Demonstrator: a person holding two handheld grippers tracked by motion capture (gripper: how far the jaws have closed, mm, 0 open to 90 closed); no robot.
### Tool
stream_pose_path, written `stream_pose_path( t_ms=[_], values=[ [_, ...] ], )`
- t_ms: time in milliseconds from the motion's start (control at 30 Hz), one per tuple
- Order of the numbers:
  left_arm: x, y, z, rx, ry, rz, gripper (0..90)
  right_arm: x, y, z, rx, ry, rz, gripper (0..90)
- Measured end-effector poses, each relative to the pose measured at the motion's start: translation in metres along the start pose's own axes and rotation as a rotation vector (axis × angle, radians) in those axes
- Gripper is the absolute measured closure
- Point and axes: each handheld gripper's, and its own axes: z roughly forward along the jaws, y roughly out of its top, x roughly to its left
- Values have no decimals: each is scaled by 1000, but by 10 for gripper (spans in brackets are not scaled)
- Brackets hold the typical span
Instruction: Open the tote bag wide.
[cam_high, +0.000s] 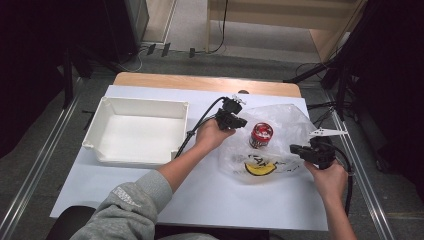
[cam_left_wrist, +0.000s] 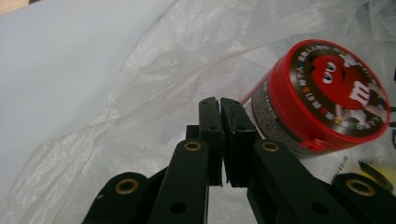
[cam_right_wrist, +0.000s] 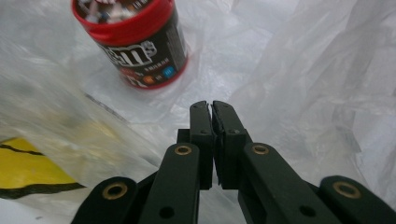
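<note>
Both the left gripper (cam_high: 239, 121) and the right gripper (cam_high: 299, 149) are closed, apparently pinching the clear plastic bag (cam_high: 295, 125) around the red-lidded candy tub (cam_high: 260, 135) on the surface (cam_high: 210, 195).

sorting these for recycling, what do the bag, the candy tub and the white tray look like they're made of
Bag: thin clear plastic film, crinkled and glossy. Candy tub: seemingly rigid plastic with a shiny red lid and a printed label, though coated card can't be ruled out. White tray: likely moulded plastic, matte and smooth.

Even overhead light brightens the table (cam_high: 210, 200) while its surroundings stay dark; gripper views blur at the edges.
</note>
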Motion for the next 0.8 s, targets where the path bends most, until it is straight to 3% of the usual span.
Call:
stream_pose_path(
  t_ms=[133,400,500,633,800],
  values=[
    [-4,1,-9,-8,-20,26,874,4,2,-4,-19,15,13,883],
    [-6,-5,-20,-46,-71,67,826,17,6,-11,-36,29,-11,834],
    [-8,-7,-24,-24,-89,65,802,22,6,-12,-43,42,-15,810],
    [-9,-11,-30,-22,-94,87,734,28,4,-14,-49,56,-55,733],
    [-9,-12,-30,-18,-112,101,587,36,-2,-16,-53,51,-63,646]
  ],
)
